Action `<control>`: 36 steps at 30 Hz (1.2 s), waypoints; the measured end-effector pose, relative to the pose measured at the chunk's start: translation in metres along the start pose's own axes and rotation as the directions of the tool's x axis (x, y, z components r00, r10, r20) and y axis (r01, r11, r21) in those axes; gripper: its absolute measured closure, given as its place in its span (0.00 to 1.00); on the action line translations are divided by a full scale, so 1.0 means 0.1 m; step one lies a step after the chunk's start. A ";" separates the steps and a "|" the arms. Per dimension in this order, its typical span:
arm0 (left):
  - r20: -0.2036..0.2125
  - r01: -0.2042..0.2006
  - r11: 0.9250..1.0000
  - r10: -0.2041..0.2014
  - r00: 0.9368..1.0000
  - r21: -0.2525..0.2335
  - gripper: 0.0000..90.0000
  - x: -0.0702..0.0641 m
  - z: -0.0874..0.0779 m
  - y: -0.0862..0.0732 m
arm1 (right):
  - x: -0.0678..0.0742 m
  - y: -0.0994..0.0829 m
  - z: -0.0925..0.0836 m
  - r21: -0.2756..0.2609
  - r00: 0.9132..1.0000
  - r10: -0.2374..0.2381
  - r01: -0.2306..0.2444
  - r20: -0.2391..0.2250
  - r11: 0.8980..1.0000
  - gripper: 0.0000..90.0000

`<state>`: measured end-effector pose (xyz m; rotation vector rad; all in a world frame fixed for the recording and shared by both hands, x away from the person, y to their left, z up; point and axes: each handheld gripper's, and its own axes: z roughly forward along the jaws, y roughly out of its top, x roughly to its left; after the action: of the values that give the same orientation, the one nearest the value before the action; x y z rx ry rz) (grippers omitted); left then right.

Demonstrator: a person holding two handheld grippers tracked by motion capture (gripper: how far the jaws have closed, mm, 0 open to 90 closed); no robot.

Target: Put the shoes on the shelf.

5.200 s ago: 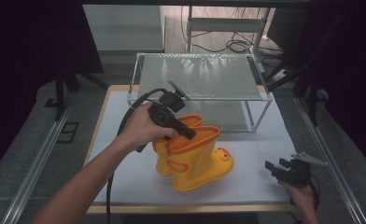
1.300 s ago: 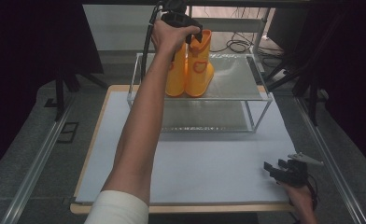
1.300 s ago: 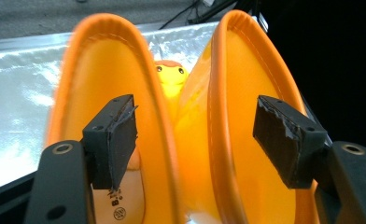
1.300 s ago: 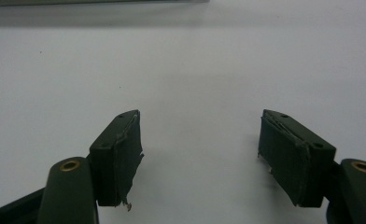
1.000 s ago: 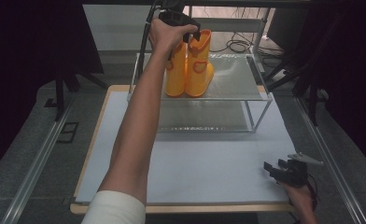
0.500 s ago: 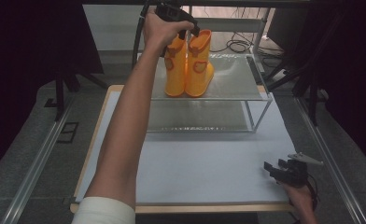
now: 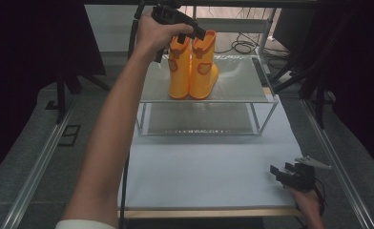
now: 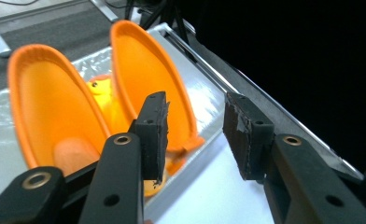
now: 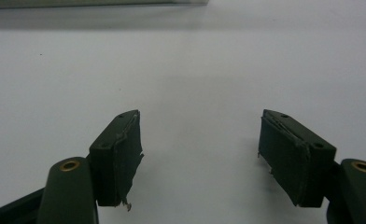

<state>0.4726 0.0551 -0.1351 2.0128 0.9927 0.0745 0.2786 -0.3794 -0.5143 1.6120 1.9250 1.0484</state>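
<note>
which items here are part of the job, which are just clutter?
In play:
- orange boots, upright on the rack's top shelf
- left tongs, open beside the boot tops

Idle or background:
- right tongs, open above the white table
- cables behind the rack

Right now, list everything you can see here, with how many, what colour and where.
Boots: two, orange, upright side by side on the rack's top shelf.
Rack: one, metal frame with two mesh shelves, at the far end of the table.
Table: one, white top, bare near the person.
Left tool: one, black, open, above the boot tops.
Right tool: one, black, open, low over the table's near right corner.
</note>
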 end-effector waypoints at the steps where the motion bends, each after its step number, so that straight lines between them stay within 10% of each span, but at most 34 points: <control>1: 0.007 -0.010 1.000 0.010 1.000 0.008 0.68 -0.02 -0.01 -0.02 | 0.00 0.00 0.00 0.000 1.000 0.001 -0.001 0.001 1.000 0.33; 22: 0.002 -0.059 0.998 0.059 0.998 -0.016 0.75 -0.12 -0.43 -0.63 | 0.05 0.00 -0.01 -0.005 1.000 -0.007 0.007 0.001 1.000 0.33; 36: -0.081 0.007 0.999 -0.004 0.997 0.034 0.99 0.27 -0.24 -1.20 | 0.05 0.00 -0.01 0.001 1.000 -0.016 0.016 0.006 1.000 0.33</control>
<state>0.4076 0.1266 -0.2152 2.0517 1.0568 0.1374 0.2769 -0.3748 -0.5133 1.5963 1.9316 1.0358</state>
